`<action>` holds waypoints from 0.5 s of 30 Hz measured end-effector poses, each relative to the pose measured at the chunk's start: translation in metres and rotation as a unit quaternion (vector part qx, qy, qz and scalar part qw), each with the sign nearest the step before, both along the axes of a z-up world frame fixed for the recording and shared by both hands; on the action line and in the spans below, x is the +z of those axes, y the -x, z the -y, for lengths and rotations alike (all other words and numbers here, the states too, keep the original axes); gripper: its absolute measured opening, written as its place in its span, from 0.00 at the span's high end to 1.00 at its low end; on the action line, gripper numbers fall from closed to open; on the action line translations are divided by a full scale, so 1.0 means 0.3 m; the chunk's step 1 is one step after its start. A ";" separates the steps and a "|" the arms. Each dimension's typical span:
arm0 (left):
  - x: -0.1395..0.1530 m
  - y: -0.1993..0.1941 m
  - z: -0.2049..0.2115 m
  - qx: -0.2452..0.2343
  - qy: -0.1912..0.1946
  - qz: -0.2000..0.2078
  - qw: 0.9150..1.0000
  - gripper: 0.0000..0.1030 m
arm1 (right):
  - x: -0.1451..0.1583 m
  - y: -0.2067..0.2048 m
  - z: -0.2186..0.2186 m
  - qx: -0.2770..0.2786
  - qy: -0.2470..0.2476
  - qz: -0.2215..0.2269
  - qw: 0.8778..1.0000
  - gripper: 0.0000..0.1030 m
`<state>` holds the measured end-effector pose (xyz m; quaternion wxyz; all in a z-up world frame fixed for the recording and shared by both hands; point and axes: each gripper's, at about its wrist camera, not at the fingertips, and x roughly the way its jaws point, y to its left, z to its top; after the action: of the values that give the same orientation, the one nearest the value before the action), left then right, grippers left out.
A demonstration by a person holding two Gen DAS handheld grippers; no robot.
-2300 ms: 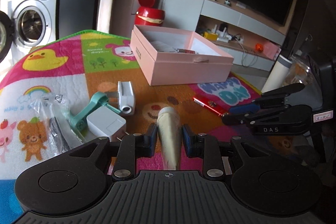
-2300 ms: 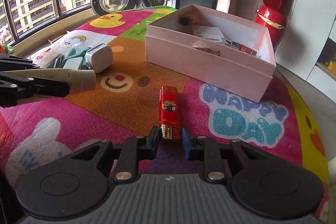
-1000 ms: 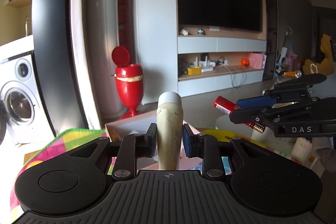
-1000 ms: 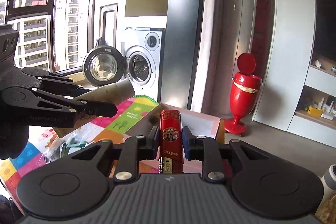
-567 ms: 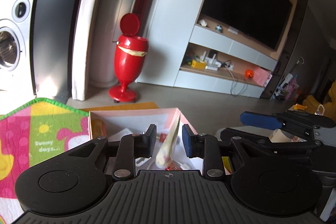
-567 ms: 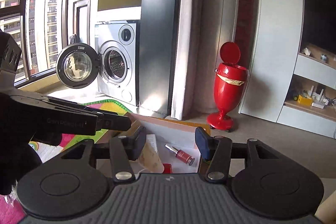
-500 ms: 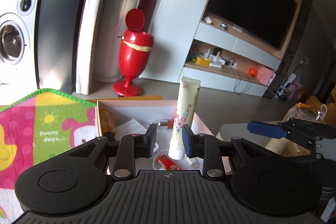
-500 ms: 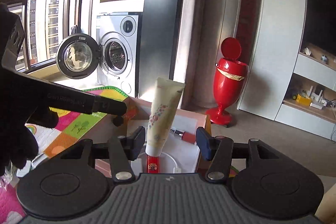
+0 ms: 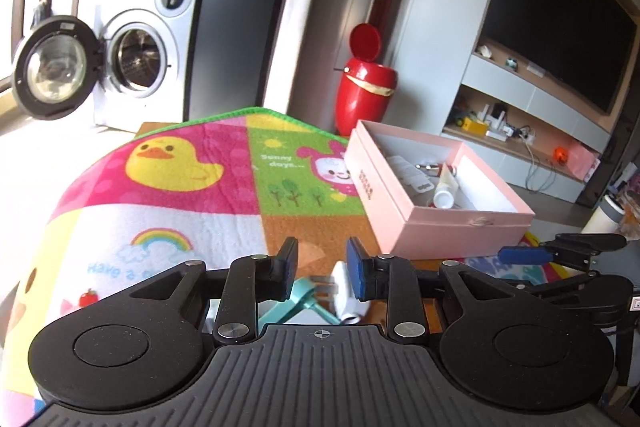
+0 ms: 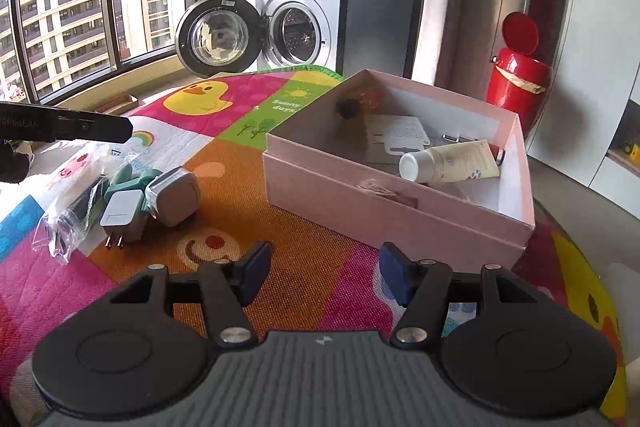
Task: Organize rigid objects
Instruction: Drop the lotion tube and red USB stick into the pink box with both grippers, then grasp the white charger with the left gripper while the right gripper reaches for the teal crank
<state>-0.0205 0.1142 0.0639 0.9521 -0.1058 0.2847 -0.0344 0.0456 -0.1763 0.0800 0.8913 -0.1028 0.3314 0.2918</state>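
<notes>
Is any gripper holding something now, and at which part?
Nothing is held. The left gripper and the right gripper are both open and empty.

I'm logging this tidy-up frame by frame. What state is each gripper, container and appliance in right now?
left gripper: open, empty
right gripper: open, empty
pink box: lidless, holding items
cream tube: lying on its side in the box
washing machine: door swung open
red bin: lid flipped up
white chargers: out on the mat
</notes>
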 end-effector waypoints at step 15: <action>-0.071 0.136 -0.102 -0.029 0.060 -0.047 0.997 0.71 | -0.026 -0.117 -0.316 0.035 -0.095 -0.101 0.990 0.69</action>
<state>-0.0613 0.1447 0.0424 0.9281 -0.1563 0.3298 -0.0741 0.0808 -0.0815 0.0721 0.8484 0.0012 0.3865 0.3618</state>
